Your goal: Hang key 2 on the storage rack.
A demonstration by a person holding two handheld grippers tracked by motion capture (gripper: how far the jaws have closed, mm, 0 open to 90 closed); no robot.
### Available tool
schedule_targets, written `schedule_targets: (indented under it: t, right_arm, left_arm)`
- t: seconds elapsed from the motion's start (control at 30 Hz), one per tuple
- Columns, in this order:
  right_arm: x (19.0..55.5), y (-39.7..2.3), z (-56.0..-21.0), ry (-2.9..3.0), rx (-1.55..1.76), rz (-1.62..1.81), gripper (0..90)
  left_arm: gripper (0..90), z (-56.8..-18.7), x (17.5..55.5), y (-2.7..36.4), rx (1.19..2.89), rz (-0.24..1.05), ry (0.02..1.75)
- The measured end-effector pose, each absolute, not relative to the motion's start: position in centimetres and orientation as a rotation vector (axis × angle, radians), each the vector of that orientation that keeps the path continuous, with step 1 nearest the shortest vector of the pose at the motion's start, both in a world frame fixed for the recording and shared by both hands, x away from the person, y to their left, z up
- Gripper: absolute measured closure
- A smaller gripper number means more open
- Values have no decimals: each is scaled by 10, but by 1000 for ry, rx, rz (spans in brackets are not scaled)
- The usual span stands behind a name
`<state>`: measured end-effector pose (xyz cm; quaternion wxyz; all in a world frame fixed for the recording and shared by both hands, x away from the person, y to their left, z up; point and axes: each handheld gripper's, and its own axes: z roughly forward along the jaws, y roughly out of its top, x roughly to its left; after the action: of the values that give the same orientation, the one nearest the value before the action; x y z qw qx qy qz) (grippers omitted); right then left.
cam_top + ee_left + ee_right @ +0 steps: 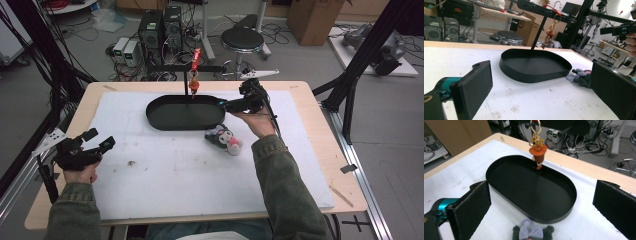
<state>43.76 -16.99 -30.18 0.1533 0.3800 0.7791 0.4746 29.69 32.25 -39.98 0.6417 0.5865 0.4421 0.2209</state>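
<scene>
The left claw [97, 141] rests released at the near left edge of the bench [310, 150], holding nothing. Further in, the plush [225, 140] lies on the bench just beside the tray [155, 117], outside it, untouched. The right claw [223, 105] hovers released above the tray's right end. Beyond, a keychain [537, 153] hangs from the stand [537, 32] over the tray. Judging by this, nothing is grasped yet; the work is barely begun.

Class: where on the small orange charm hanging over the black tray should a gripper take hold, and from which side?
Grip the charm across its wide orange hat, coming level from the right gripper side; it hangs freely on a ring above the tray, open on that side.
</scene>
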Motion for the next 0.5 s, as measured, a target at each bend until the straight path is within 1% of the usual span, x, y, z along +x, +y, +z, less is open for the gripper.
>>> schedule_targets:
  t: [0.37,0.5]
  right_arm:
    - [421,-174,-310,2275,1056,1351,5]
    - [418,-175,-320,2294,1051,1320,4]
  left_arm:
    - [51,-400,297,322,1338,498,1012]
    - [51,-400,297,322,1337,498,1011]
